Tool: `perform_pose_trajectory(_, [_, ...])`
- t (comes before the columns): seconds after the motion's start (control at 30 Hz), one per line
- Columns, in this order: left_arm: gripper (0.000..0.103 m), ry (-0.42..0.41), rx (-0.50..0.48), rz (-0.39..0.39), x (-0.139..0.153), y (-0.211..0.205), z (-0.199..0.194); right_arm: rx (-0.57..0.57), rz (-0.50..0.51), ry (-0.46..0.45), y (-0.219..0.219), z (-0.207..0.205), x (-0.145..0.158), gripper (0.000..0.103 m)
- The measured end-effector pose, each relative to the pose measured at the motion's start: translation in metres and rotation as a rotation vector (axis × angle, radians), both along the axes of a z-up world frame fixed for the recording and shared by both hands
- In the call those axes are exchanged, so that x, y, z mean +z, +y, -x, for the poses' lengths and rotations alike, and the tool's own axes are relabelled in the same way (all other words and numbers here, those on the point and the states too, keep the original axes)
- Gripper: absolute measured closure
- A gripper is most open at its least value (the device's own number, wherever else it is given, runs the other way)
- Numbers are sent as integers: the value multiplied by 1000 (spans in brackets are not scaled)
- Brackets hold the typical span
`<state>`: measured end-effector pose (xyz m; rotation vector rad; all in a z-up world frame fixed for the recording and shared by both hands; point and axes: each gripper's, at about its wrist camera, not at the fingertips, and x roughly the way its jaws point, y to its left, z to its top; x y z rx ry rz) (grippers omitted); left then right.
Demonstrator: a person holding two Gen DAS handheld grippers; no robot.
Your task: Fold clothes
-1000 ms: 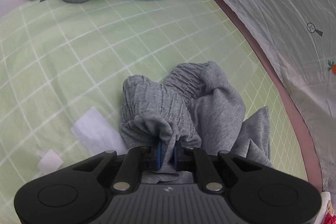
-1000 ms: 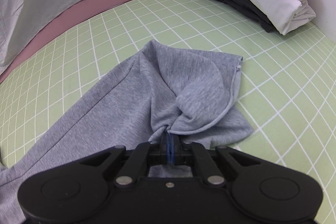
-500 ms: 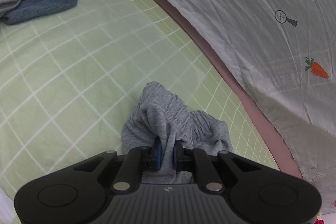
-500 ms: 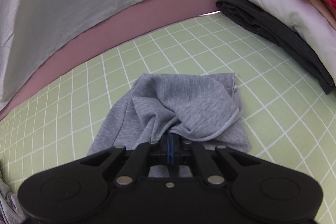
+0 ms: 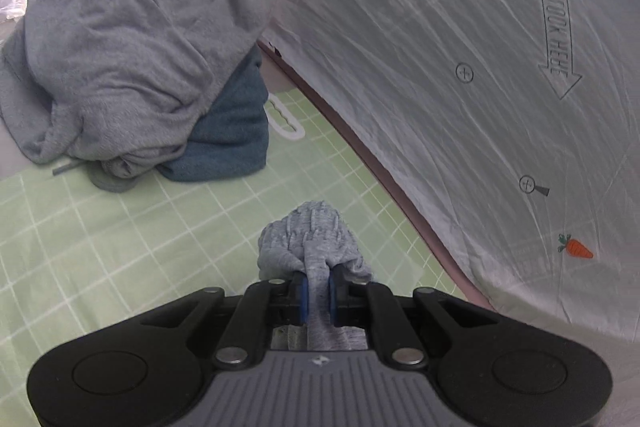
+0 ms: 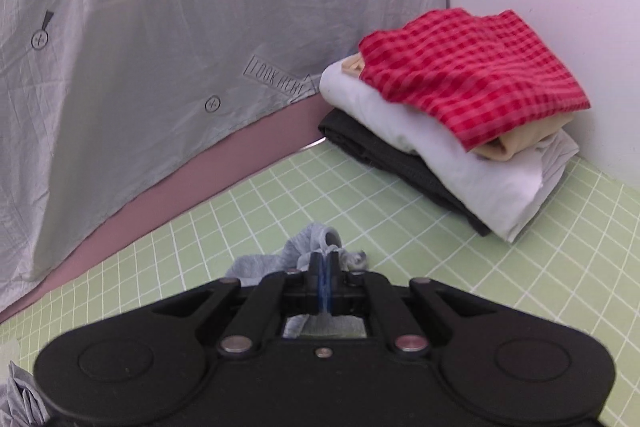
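The left gripper point(image 5: 316, 285) was clamped on a bunched, ribbed part of the grey garment point(image 5: 314, 239), held above the green checked mat point(image 5: 120, 239). The right gripper point(image 6: 325, 273) was pinched nearly shut on another thin edge of the same grey cloth. A heap of unfolded clothes point(image 5: 132, 67) lay on the mat's far left, a folded stack point(image 6: 452, 115) far right.

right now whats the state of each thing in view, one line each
left gripper: shut on the grey garment
right gripper: shut on the grey garment
grey garment: bunched, pinched at two spots, lifted
grey and teal pile: crumpled, unfolded, on the mat
stack of clothes: folded, red checked piece on top
green grid mat: flat
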<state>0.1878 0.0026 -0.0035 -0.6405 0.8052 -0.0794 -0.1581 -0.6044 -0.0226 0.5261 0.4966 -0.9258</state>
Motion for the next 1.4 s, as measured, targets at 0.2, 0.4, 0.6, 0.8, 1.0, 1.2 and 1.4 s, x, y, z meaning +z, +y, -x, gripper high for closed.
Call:
perform_pose_trajectory(0.2, [93, -107, 61, 16, 44, 35, 34, -13, 87, -112, 10, 35, 48, 102])
perform_pose_trajectory(0.4, [93, -95, 68, -45, 42, 38, 37, 42, 104, -111, 11, 29, 53, 102])
perform_pose_trajectory(0.6, [94, -145, 18, -28, 55, 8, 1, 81, 122, -116, 2, -5, 52, 102])
perform_pose_trajectory(0.8, [93, -307, 28, 7, 107, 12, 6, 40, 187, -233, 6, 17, 91, 102])
perform_pose_trajectory(1.0, [93, -178, 109, -57, 62, 53, 43, 68, 65, -140, 24, 53, 44, 102])
perform_pose_trajectory(1.2, [88, 151, 231, -191, -31, 92, 96, 61, -220, 99, 53, 78, -63, 100])
perform_pose_trajectory(1.4, [56, 248, 311, -235, -51, 103, 130, 31, -264, 131, 70, 96, -84, 70])
